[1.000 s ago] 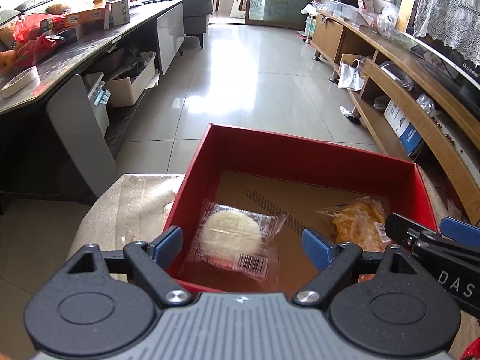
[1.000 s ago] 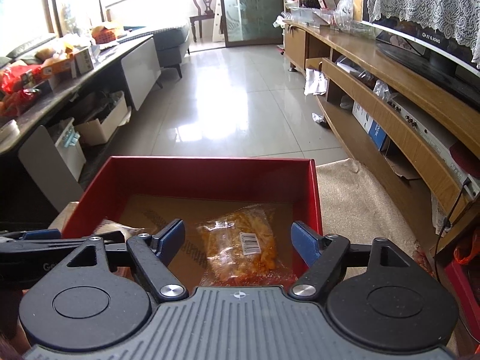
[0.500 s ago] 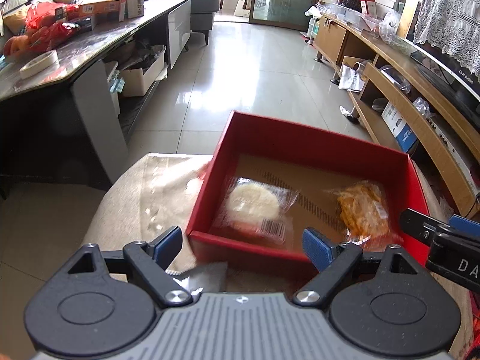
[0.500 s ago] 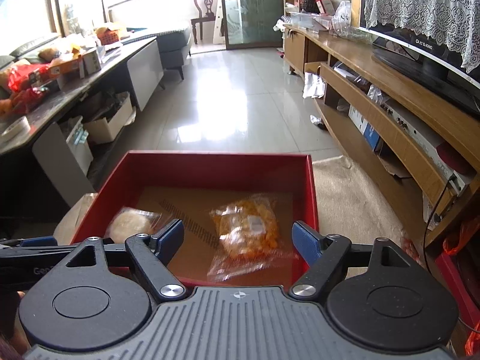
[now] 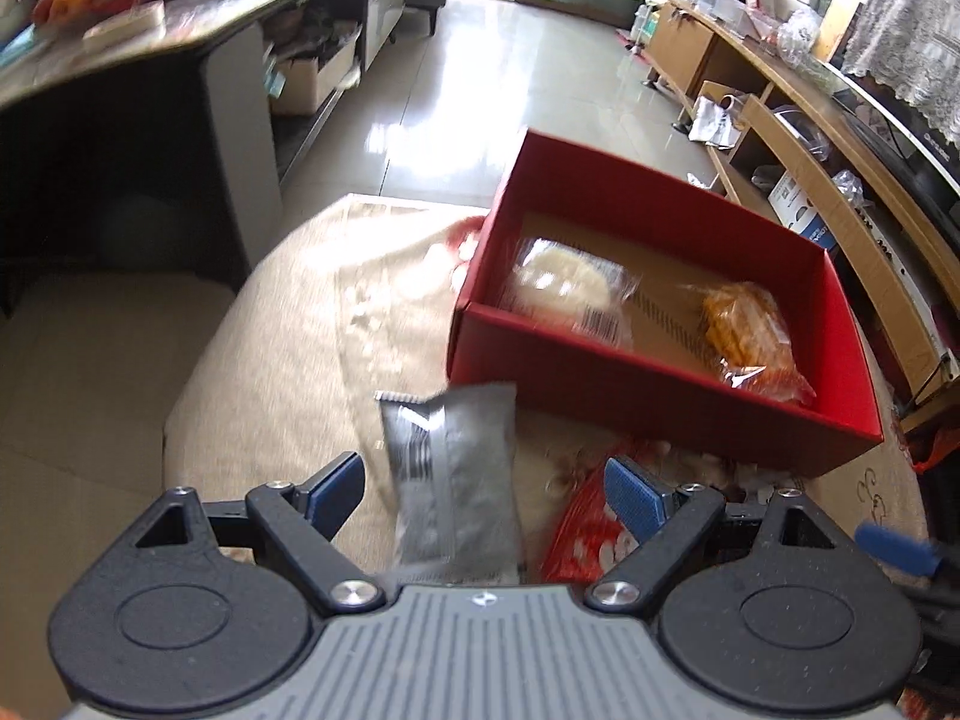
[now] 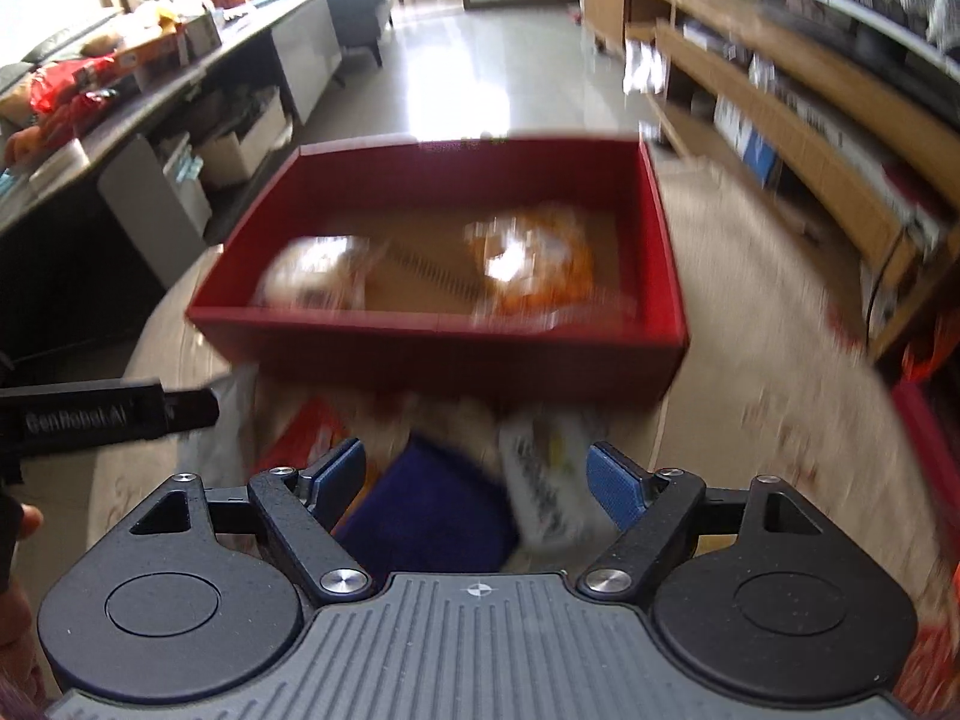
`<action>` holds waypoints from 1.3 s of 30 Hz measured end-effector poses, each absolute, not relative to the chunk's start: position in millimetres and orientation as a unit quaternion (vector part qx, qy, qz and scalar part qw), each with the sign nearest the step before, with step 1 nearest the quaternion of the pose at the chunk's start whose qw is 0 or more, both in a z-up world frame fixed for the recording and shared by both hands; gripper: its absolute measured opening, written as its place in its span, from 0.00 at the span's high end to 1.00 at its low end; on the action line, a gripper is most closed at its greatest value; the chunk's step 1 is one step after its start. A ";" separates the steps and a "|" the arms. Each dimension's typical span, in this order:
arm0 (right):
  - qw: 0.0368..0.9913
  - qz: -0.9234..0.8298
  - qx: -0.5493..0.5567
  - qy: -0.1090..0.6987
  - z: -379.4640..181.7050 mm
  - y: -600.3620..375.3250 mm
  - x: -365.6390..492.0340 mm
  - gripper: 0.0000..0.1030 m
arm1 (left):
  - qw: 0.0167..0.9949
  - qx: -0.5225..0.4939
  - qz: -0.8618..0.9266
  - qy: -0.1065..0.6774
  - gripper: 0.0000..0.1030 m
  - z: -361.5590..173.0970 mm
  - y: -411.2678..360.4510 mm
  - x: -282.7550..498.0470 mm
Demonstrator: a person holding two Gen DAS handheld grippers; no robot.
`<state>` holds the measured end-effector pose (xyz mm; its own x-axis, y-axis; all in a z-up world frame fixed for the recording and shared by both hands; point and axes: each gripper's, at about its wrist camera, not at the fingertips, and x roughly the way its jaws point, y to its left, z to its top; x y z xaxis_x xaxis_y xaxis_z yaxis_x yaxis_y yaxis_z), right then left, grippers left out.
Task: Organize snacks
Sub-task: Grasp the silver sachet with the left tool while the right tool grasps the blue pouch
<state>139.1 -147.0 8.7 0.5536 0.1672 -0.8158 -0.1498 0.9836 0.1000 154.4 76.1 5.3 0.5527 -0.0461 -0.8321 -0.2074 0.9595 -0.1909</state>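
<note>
Here the left gripper (image 5: 483, 483) stands wide open with nothing in its grasp; between its blue pads (image 5: 630, 495) lies a grey foil packet (image 5: 453, 474), flat on the beige cloth (image 5: 288, 324) and touching neither pad. The packet looks light, thin and crinkly, probably slick, so a pinch across its middle, where the filling gives some body, seems safer than one at the flat sealed ends. Just beside it, under the right-hand pad, lies a red-and-white packet (image 5: 585, 531), close enough to be caught by mistake.

The right gripper (image 6: 477, 474) is likewise open and empty, its jaws having just been spreading a little further. Below it, blurred, lie a dark blue packet (image 6: 432, 510) and a white printed packet (image 6: 543, 489), overlapping or touching; which lies on top cannot be told. An orange-red packet (image 6: 303, 435) sits to their left. All appear soft and light, and likely to slide on the cloth if nudged instead of clamped.

Farther out stands the red box (image 5: 660, 402), just beyond the loose packets. It already holds a clear-wrapped pale round cake (image 5: 564, 288) on its left and a clear bag of orange snacks (image 5: 741, 324) on its right; the cake looks crushable, so a gentle squeeze would suit it.
</note>
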 end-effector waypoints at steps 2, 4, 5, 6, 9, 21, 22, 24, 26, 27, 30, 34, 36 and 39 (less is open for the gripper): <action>0.872 0.092 0.023 0.480 1.2 -146.8 134.8 0.17 | 0.867 -0.145 0.048 0.474 0.18 3.1 80.2 149.7; 0.862 0.094 0.042 0.497 -6.5 -147.0 131.8 0.17 | 0.866 -0.150 0.048 0.474 0.18 2.7 82.2 146.0; 0.857 0.094 0.051 0.504 -10.0 -147.8 130.9 0.17 | 0.866 -0.150 0.048 0.474 0.18 2.4 82.9 144.6; 0.853 0.092 0.060 0.510 -13.6 -147.6 130.1 0.17 | 0.867 -0.148 0.047 0.474 0.18 2.4 83.0 143.4; 0.843 0.088 0.083 0.524 -23.1 -146.9 132.0 0.17 | 0.866 -0.149 0.043 0.476 0.18 1.7 85.7 141.6; 0.834 0.072 0.116 0.534 -49.8 -131.0 148.2 0.13 | 0.861 -0.150 0.039 0.484 0.18 -5.0 93.2 141.7; 0.837 0.071 0.108 0.532 -49.2 -129.4 148.0 0.13 | 0.860 -0.148 0.039 0.486 0.18 -6.4 93.0 141.3; 0.842 0.084 0.089 0.526 -46.8 -125.1 146.2 0.28 | 0.858 -0.146 0.038 0.491 0.18 -8.7 92.9 140.5; 0.838 0.106 0.086 0.529 -44.0 -123.9 145.0 0.30 | 0.856 -0.146 0.033 0.494 0.18 -10.2 93.0 138.9; 0.838 0.113 0.076 0.529 -42.7 -122.4 143.3 0.30 | 0.857 -0.143 0.032 0.495 0.18 -10.9 92.9 137.3; 0.844 0.117 0.049 0.520 -38.4 -120.2 137.9 0.31 | 0.852 -0.142 0.033 0.503 0.18 -16.0 92.3 133.3; 0.856 0.116 0.026 0.503 -27.0 -125.3 132.2 0.31 | 0.838 -0.157 0.031 0.522 0.18 -27.5 90.0 129.0; 0.861 0.111 0.011 0.496 -22.9 -129.9 128.9 0.31 | 0.835 -0.154 0.039 0.527 0.18 -33.7 87.6 125.4; 0.867 0.102 -0.014 0.487 -18.2 -135.9 124.0 0.31 | 0.830 -0.150 0.039 0.535 0.18 -43.3 79.0 120.3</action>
